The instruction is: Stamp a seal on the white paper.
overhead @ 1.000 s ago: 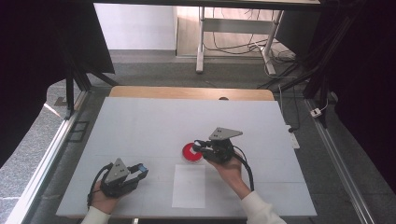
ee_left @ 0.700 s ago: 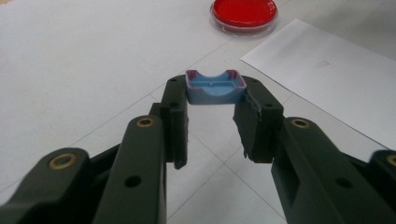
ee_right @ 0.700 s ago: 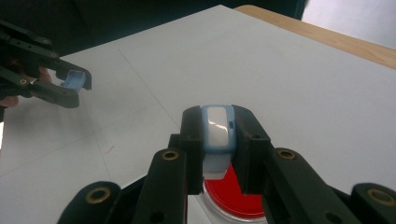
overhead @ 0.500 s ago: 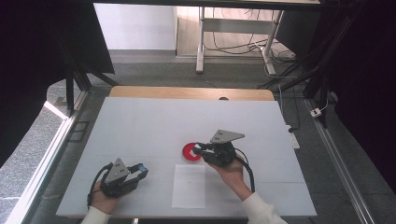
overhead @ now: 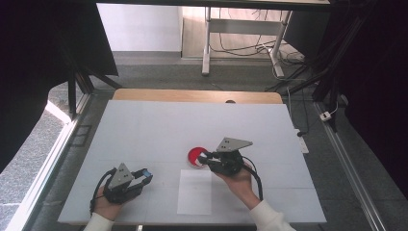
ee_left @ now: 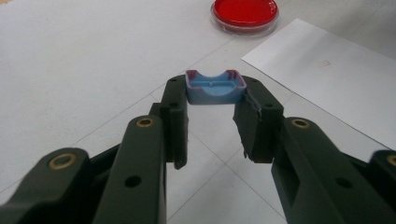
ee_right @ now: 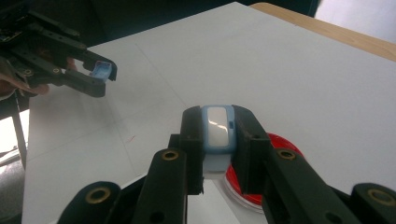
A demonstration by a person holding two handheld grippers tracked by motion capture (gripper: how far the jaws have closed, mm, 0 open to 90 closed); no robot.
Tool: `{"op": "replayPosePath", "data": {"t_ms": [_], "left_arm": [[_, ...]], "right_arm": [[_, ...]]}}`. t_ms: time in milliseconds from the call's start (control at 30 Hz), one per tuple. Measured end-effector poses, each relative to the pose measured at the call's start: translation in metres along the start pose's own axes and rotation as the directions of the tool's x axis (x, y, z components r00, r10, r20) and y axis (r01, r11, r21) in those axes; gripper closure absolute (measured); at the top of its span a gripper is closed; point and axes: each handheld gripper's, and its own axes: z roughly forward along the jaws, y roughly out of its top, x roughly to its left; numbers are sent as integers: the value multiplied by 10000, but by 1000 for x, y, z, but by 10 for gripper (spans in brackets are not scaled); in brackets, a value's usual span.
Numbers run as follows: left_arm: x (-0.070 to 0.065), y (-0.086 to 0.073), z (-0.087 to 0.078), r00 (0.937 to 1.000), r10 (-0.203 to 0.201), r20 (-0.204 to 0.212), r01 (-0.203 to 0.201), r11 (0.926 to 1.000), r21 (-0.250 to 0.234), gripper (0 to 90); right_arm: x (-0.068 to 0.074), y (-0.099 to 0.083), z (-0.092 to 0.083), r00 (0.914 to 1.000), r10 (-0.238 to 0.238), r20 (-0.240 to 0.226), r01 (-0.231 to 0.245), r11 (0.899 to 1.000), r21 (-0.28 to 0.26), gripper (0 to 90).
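We see two blue pieces in hand, one per gripper. The left gripper (ee_left: 211, 114) has its jaws clenched on a small blue cap (ee_left: 215, 87), an open, shell-like piece with a scooped edge, held just above the white table (overhead: 154, 130) at the near left. The right gripper (ee_right: 218, 140) is grasping a blue pen-like body (ee_right: 217, 133) with a white window on its face, held over the red dish (ee_right: 275, 179) near the table's middle. In the high view the left gripper (overhead: 144, 176) and right gripper (overhead: 204, 158) are well apart, so we judge both parts picked up and the cap off the body. What is left, we guess: bring the two together or use the body at the dish, we cannot tell which.

The red dish (overhead: 196, 157) is round, clear-rimmed and red inside, touching nothing else on the table. Just near of it lies a white paper sheet (overhead: 195, 191), flat, with a faint reddish mark (ee_left: 325, 62) too small to read. No brand, label or readable writing on cap, body, dish or grippers
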Motion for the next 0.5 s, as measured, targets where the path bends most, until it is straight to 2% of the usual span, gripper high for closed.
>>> {"op": "replayPosePath", "data": {"t_ms": [500], "left_arm": [[0,0,0,10000,-16,2,16,10000,-26,652]], "right_arm": [[13,-1,-3,9992,-203,-336,207,9997,126,754]]}}
